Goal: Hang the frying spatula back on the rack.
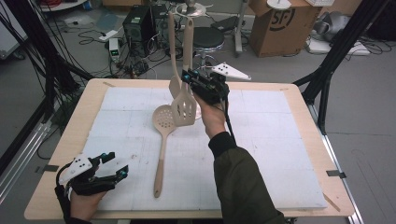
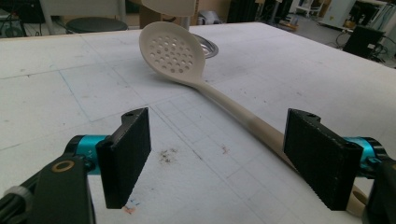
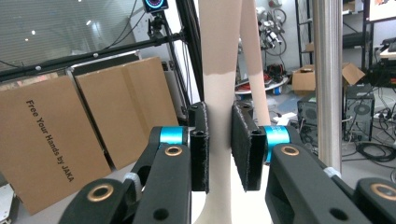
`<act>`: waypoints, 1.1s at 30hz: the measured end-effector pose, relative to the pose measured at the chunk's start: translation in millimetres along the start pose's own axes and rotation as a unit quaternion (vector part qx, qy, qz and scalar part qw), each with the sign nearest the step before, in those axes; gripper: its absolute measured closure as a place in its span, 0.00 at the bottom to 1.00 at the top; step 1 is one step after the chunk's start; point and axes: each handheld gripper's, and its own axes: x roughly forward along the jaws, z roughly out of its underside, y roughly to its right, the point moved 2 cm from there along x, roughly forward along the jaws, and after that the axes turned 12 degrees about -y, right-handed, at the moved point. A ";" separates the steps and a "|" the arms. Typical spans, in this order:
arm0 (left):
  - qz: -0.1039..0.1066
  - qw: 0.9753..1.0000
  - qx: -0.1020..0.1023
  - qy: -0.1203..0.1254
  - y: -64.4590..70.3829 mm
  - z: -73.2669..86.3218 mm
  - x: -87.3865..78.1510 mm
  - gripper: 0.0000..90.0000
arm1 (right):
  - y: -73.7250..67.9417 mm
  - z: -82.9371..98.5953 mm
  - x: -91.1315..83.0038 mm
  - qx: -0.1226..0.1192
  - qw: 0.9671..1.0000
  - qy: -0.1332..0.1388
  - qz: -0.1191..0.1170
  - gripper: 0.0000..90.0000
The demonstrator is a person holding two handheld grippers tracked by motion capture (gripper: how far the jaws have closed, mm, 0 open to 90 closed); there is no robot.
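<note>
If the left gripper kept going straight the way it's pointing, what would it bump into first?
Probably the skimmer spoon: the open left gripper looks along the white mat, and the spoon's handle slants across its path by the right-hand pad. Depth is hard to judge.

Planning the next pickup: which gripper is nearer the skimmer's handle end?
Left. The left gripper sits open beside the skimmer handle's end; the right gripper holds a slotted spatula beyond the skimmer's bowl.
</note>
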 end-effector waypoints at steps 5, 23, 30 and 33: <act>-0.001 1.000 0.001 0.001 -0.2 0.0 -0.9 0.27 | 0.7 -0.9 5.7 0.004 1.000 -0.010 0.012 0.87; 0.002 1.000 0.003 0.002 0.6 -0.4 -1.7 0.27 | 10.7 -2.5 19.1 0.013 0.998 -0.034 0.053 0.86; 0.001 1.000 0.001 0.004 0.5 -0.3 -1.9 0.27 | 20.2 1.6 17.4 0.041 0.997 -0.022 0.061 0.66; 0.001 1.000 0.004 0.002 0.8 -0.4 -1.6 0.27 | 25.4 6.3 14.1 0.061 0.996 -0.019 0.057 0.60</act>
